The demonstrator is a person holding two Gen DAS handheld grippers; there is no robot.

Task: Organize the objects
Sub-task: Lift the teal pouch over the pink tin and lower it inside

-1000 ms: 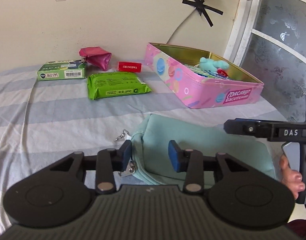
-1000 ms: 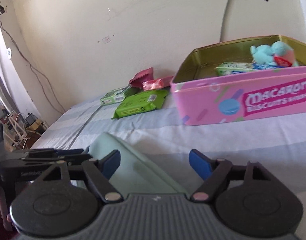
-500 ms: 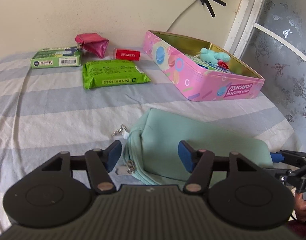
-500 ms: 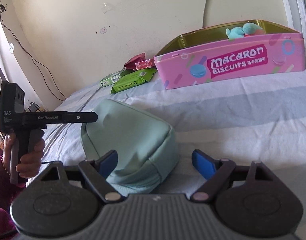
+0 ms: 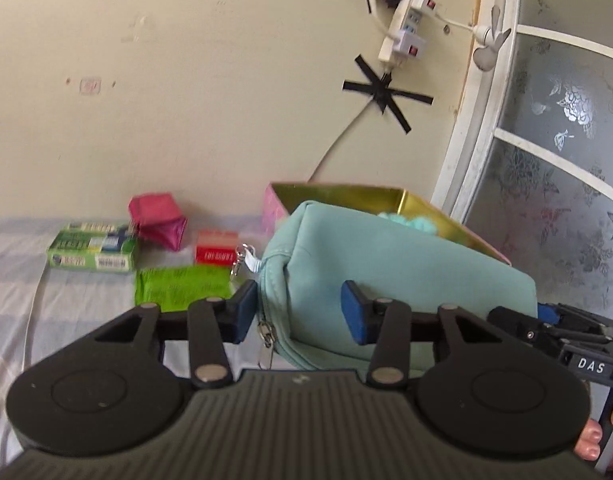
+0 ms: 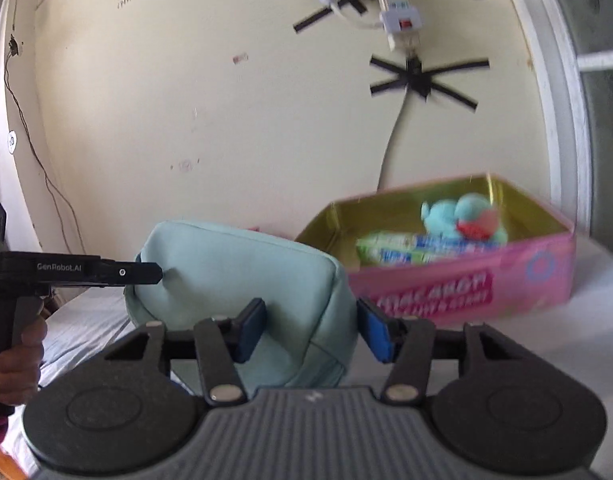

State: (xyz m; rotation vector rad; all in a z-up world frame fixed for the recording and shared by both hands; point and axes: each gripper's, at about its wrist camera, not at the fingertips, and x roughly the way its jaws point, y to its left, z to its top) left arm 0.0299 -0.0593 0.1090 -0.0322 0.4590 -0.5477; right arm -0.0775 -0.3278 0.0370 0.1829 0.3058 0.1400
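A mint-green zip pouch [image 5: 402, 272] is held up off the bed between both grippers. My left gripper [image 5: 298, 312] is shut on its zipper end. My right gripper [image 6: 312, 330] is shut on its other end, where the pouch [image 6: 234, 276] bulges between the blue pads. The pink Macaron biscuit tin [image 6: 458, 280] stands open behind, with a blue plush toy [image 6: 462, 218] and a flat pack inside; its gold inner wall also shows in the left wrist view [image 5: 346, 196].
On the striped bed sheet [image 5: 18, 280] near the wall lie a green box [image 5: 92, 250], a magenta purse [image 5: 156, 220], a red cigarette pack [image 5: 216, 248] and a green wipes pack [image 5: 182, 288]. A frosted window [image 5: 566, 152] is at the right.
Both grippers closed on the pouch ends and lifted it off the bed; it now hangs in front of the tin. The views tilted upward toward the wall.
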